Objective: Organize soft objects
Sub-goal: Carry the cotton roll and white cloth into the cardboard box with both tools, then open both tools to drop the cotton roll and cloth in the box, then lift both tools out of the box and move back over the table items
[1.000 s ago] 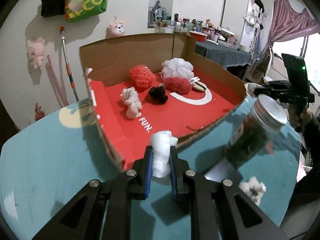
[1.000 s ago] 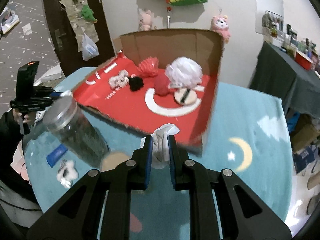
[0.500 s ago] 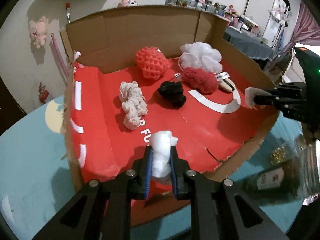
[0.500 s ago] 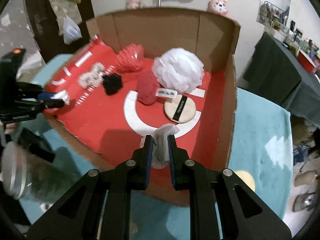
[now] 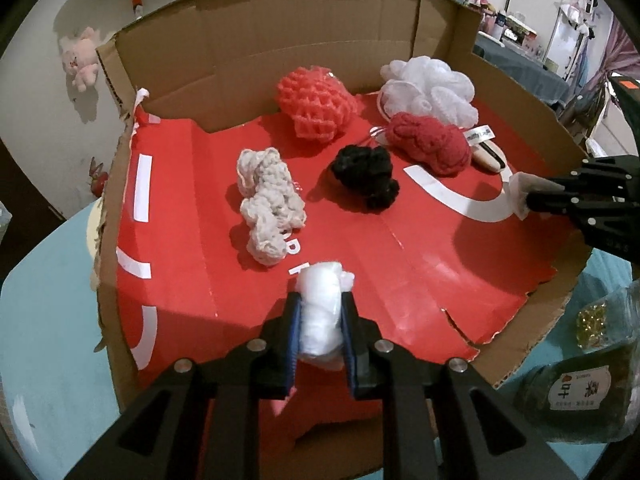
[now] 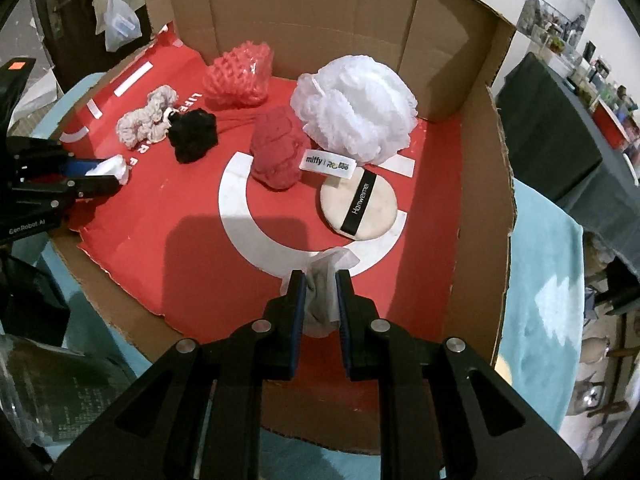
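Observation:
My left gripper [image 5: 320,312] is shut on a white cotton wad [image 5: 322,304] and holds it over the front of the red-lined cardboard box [image 5: 280,52]. My right gripper [image 6: 321,300] is shut on a greyish-white tissue wad [image 6: 323,288] over the box's near right part [image 6: 476,248]. Inside lie a grey knitted piece [image 5: 270,204], a black pompom [image 5: 366,176], a red mesh sponge [image 5: 316,102], a red knitted piece [image 5: 430,144], a white bath puff [image 6: 356,110] and a round powder puff [image 6: 358,210].
The box sits on a teal tablecloth [image 5: 44,304]. A glass jar with dark contents [image 5: 580,392] lies to the right of the box. Each gripper shows in the other's view: right one [image 5: 532,196], left one [image 6: 104,176]. A dark-covered table [image 6: 560,128] stands behind.
Both grippers have moved forward from outside the box front to over its red floor, each still holding its wad. The jar has slid to the edge of view.

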A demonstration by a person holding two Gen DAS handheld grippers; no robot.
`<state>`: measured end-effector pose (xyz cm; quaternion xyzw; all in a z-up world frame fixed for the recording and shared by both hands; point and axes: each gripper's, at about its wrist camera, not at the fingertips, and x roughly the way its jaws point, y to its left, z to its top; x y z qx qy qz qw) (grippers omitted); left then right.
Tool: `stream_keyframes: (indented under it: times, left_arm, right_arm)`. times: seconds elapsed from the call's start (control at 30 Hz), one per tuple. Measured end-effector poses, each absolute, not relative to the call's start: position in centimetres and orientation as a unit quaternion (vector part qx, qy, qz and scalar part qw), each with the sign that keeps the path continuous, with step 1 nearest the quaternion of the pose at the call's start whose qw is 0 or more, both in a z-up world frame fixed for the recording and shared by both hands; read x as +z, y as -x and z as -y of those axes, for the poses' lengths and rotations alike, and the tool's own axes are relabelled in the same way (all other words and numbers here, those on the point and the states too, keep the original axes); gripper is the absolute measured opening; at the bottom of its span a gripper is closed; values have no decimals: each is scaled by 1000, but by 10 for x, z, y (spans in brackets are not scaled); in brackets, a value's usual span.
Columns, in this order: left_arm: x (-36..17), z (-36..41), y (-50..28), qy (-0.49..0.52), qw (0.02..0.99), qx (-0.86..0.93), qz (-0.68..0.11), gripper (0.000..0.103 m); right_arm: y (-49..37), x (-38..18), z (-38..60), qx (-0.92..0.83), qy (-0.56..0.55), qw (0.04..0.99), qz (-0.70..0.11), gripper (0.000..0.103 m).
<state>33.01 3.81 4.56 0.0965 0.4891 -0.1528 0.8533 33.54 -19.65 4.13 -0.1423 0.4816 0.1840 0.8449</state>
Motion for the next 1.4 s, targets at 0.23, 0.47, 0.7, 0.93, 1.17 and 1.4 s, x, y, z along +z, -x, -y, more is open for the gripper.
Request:
stream_keyframes:
  times: [0.23, 0.47, 0.7, 0.93, 1.17, 1.4]
  left_arm:
    - [44, -36, -332, -99, 853, -150, -489, 35]
    - [49, -34, -331, -94, 858, -156, -480, 53]
    - [59, -31, -322, -107, 867, -152, -462, 65]
    - [84, -37, -303, -92, 888, -148, -426, 82]
    - [126, -43, -269, -74, 921, -138, -358, 93]
    - [162, -44, -223, -61, 943, -128, -300, 103]
  right_arm:
    - [-334, 40, 196, 182, 152, 844, -482, 16]
    - [-335, 40, 194, 185, 145, 841, -487, 21]
    - [-328, 44, 186, 211, 136, 840, -481, 59]
    - [-317, 67, 187, 190, 134, 859, -456, 72]
    - [-293, 100, 197, 178, 124, 878, -427, 78]
    - [-252, 143, 198, 166, 115, 904, -377, 80]
